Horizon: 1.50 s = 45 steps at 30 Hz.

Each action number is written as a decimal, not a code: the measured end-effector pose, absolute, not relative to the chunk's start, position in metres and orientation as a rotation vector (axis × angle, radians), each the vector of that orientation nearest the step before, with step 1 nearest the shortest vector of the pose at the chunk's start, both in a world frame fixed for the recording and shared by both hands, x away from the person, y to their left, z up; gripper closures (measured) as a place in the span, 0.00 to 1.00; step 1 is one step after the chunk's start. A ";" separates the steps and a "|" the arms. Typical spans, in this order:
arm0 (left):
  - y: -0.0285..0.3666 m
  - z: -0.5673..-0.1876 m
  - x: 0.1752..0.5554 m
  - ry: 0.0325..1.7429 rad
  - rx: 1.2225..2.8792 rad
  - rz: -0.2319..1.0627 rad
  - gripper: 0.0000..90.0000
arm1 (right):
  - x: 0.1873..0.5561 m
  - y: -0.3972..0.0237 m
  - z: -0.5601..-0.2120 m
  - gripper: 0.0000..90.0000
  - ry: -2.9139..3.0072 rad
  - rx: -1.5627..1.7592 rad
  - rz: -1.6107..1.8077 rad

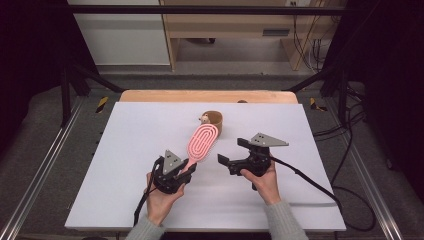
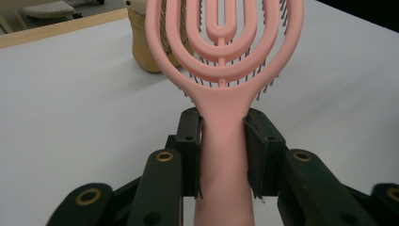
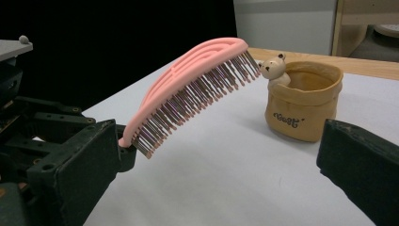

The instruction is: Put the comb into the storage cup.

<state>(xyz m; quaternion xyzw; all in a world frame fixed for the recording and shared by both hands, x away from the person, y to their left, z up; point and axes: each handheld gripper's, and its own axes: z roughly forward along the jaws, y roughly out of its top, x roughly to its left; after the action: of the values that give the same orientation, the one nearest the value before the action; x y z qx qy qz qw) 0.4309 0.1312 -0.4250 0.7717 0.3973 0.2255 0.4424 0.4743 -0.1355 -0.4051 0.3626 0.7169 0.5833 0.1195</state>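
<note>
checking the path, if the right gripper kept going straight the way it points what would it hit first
Most likely the pink brush, held up by the left gripper; the right gripper stands open. Depth is hard to judge.

Small tan sack-shaped fabric pot with a bear figure (image 3: pixel 301 101): dark cursive lettering on its front wall, too small to read with certainty. No other text is legible.

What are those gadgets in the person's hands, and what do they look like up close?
Two black hand-held grippers: left gripper, right gripper. Each has two blocky black jaws with brass-ringed holes, a grey three-cornered plate on top and a trailing black cable. The person wears grey knitted sleeves.
</note>
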 end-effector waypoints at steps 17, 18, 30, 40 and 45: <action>0.123 -0.431 0.429 0.975 1.908 0.573 0.77 | 0.480 -0.123 -0.408 0.01 2.103 1.109 1.714; 0.123 -0.431 0.429 0.975 1.908 0.574 0.77 | 0.480 -0.123 -0.408 0.01 2.104 1.115 1.717; 0.119 -0.432 0.427 0.964 1.908 0.578 0.77 | 0.484 -0.121 -0.410 0.01 2.089 1.155 1.725; 0.115 -0.430 0.426 0.947 1.905 0.594 0.77 | 0.486 -0.119 -0.409 0.02 2.066 1.190 1.739; 0.114 -0.428 0.426 0.943 1.899 0.603 0.77 | 0.487 -0.113 -0.406 0.03 2.059 1.203 1.741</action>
<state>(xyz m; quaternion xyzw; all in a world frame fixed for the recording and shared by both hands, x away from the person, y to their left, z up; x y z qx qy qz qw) 0.4256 0.1139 -0.4279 0.7686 0.3819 0.2440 0.4516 0.4872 -0.1131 -0.4060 0.4056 0.6942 0.5871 0.0946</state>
